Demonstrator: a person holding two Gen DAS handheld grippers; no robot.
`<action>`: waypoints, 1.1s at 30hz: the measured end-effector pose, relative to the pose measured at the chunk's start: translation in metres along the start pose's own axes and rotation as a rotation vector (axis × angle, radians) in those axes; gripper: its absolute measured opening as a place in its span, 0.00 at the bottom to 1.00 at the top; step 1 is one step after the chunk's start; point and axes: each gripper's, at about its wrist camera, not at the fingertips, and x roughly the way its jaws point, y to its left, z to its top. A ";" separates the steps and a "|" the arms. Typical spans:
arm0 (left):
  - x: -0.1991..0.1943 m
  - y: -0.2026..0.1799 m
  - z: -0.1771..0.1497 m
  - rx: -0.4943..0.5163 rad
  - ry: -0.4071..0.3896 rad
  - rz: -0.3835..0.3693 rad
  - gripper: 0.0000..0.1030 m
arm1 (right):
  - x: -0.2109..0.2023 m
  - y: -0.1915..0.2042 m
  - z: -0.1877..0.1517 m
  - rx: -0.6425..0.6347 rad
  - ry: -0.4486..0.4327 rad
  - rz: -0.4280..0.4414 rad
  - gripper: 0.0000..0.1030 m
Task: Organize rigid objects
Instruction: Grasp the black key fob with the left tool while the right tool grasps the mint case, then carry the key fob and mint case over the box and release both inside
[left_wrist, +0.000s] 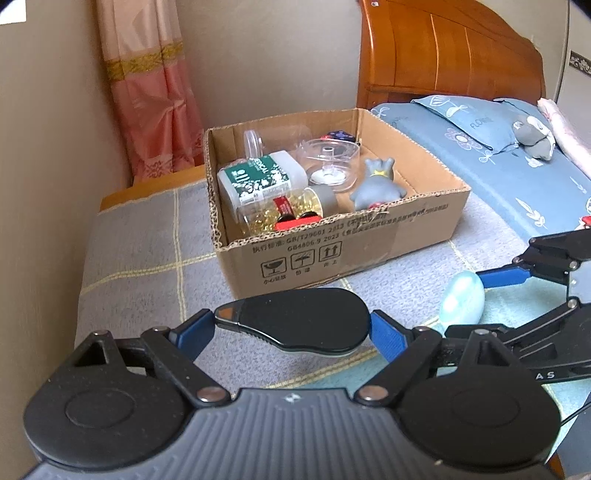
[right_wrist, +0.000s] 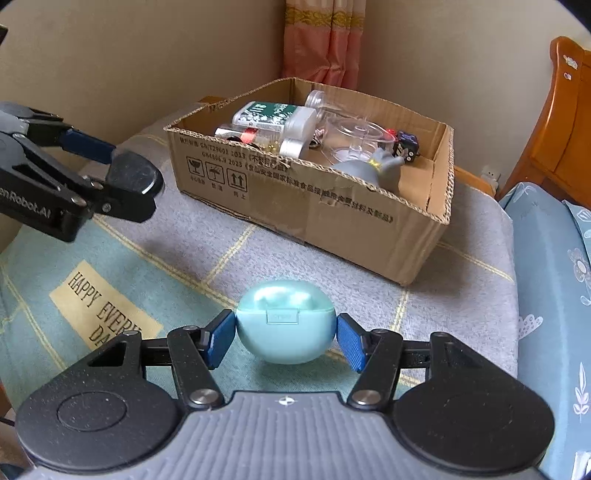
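My left gripper (left_wrist: 295, 326) is shut on a flat black oval case (left_wrist: 301, 319) and holds it above the blanket, in front of the cardboard box (left_wrist: 332, 251). My right gripper (right_wrist: 286, 338) is shut on a pale teal egg-shaped earbud case (right_wrist: 284, 325), which rests on or just above the blanket. That case also shows in the left wrist view (left_wrist: 461, 301). The left gripper with the black case (right_wrist: 129, 184) shows at the left of the right wrist view. The box (right_wrist: 332, 214) holds a green-labelled bottle (left_wrist: 258, 179), a jar of yellow capsules (left_wrist: 284, 210), a clear plastic container (left_wrist: 332, 162) and a grey toy figure (left_wrist: 373, 184).
The box stands on a grey and teal checked blanket (right_wrist: 221, 236) on a bed. A wall and pink curtain (left_wrist: 147, 92) lie behind it. A wooden headboard (left_wrist: 443, 55), a blue pillow (left_wrist: 461, 118) and a grey plush (left_wrist: 535, 138) are to the right.
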 end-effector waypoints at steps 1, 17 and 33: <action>-0.001 0.000 0.000 0.000 -0.001 -0.001 0.87 | 0.001 -0.001 -0.002 0.002 0.007 0.000 0.63; 0.000 -0.001 0.001 0.010 0.005 -0.002 0.87 | 0.029 -0.003 -0.005 0.041 0.020 0.009 0.64; -0.017 -0.005 0.033 0.067 0.011 -0.078 0.87 | -0.028 -0.025 0.035 -0.033 -0.036 0.036 0.64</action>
